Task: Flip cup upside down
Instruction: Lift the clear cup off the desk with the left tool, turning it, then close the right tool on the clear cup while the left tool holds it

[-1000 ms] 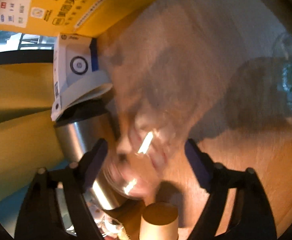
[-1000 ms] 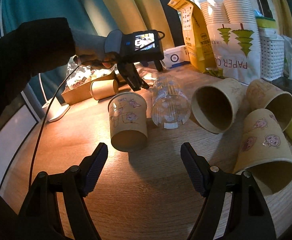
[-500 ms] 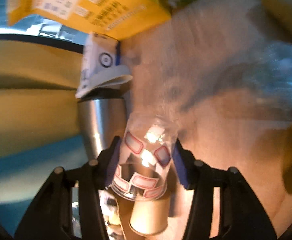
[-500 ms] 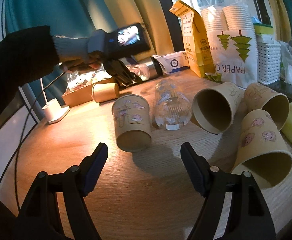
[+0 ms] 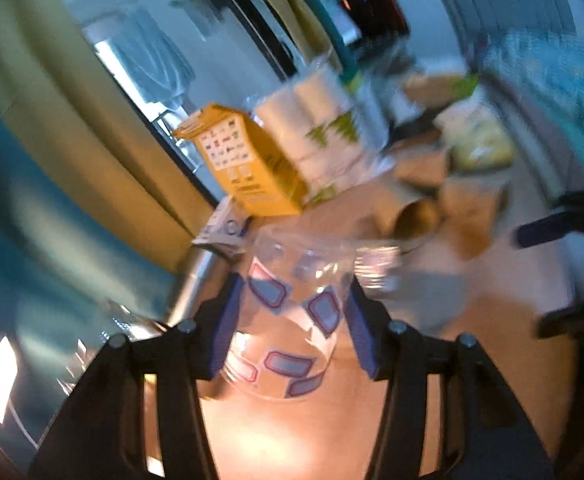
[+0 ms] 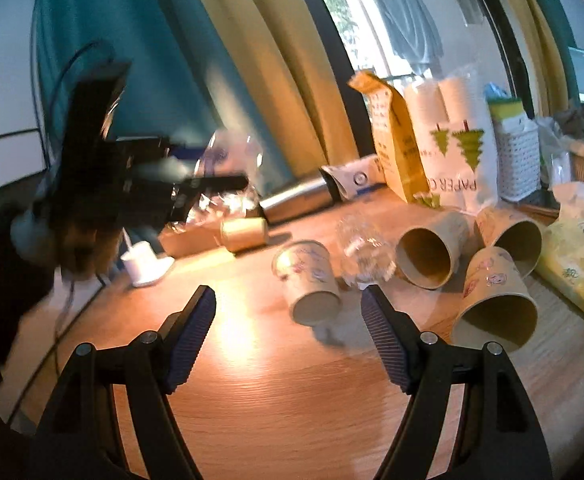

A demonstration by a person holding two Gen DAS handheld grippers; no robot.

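Spanning both views: wooden bench [image 6: 276,392], cluttered along the back edge. Bag of paper cups [image 6: 455,148] stands at the rear, yellow carton [image 6: 391,136] just beside it on its left, white basket [image 6: 517,160] on its right. Steel flask [image 6: 295,196] lies on its side in front of the carton, small white box [image 6: 355,178] at its mouth end.

Left gripper [image 5: 295,312] is up off the bench, its blue pads pressed on both sides of the clear plastic cup [image 5: 292,312], so jaws are closed on it. Cup has red-bordered blue patches; the end nearer the camera shows as a round rim or base, can't tell which through the blur. In the right wrist view the same cup [image 6: 228,160] is in the air at the left, well above the bench.

Right gripper [image 6: 288,336] hovers low over the bench, jaws wide, holding nothing.

Beyond it, lying on their sides: printed paper cup [image 6: 307,284], clear ribbed cup [image 6: 365,254] beside it, then three brown paper cups [image 6: 495,300] bunched at the right
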